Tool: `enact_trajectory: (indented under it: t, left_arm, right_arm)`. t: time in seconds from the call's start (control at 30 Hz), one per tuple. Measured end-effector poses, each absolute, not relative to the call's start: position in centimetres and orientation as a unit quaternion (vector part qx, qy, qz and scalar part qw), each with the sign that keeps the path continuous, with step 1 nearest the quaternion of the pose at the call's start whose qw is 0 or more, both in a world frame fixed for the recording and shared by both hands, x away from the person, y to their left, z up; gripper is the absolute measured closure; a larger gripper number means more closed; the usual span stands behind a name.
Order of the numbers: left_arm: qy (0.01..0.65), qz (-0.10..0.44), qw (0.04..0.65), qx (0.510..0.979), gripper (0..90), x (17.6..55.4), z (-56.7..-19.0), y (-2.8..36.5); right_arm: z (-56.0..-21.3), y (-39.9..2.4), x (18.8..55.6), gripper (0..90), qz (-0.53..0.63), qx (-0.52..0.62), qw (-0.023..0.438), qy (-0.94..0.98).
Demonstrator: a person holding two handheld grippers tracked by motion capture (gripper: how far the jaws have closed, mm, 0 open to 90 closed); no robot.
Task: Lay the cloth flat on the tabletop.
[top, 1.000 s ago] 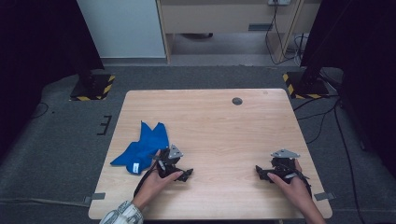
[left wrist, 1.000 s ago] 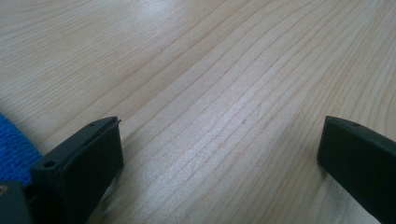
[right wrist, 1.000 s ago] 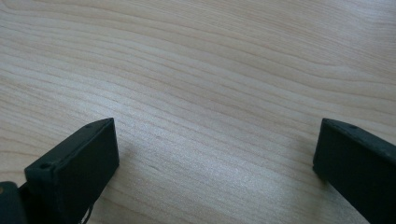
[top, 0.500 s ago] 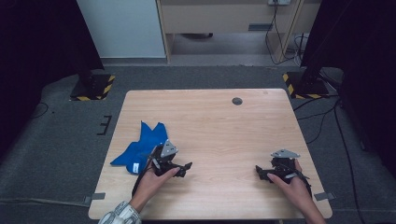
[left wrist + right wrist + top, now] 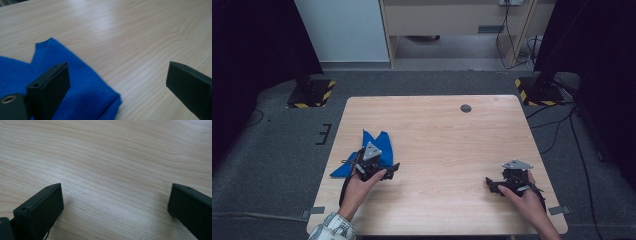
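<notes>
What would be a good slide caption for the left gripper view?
Open left gripper poised over the corner of a blue knitted cloth on a light wooden table.

Left tongs (image 5: 388,170) agape, right tongs (image 5: 490,184) agape

Can't see the middle of the crumpled blue knit cloth (image 5: 377,145) from the high view, covered by the black left gripper with its grey three-cornered plate (image 5: 384,171). Cut off at the left and bottom edges in the left gripper view (image 5: 82,87). Too small to make out that small dark round thing (image 5: 466,108) near the far edge of the pale wooden table (image 5: 437,130), maybe a cable hole.
</notes>
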State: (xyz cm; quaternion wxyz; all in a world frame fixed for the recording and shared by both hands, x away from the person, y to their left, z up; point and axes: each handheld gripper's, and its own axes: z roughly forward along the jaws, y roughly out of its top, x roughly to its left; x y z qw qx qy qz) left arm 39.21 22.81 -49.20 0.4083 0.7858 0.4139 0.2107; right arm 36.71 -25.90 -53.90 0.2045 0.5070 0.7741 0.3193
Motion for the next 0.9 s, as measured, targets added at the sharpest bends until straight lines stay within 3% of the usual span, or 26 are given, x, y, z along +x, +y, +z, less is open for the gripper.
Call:
enact_trajectory:
  t: [0.3,0.9]
  left_arm:
    - [0.452,0.24,0.372,0.774,4.9,40.1,-49.8,26.2]
    - [0.494,0.22,0.329,0.774,4.1,41.5,-52.1,28.2]
  right_arm:
    - [-53.9,-25.9,36.7,0.5,0.319,0.507,0.205,0.774]
    - [-53.9,-25.9,36.7,0.5,0.319,0.506,0.205,0.774]
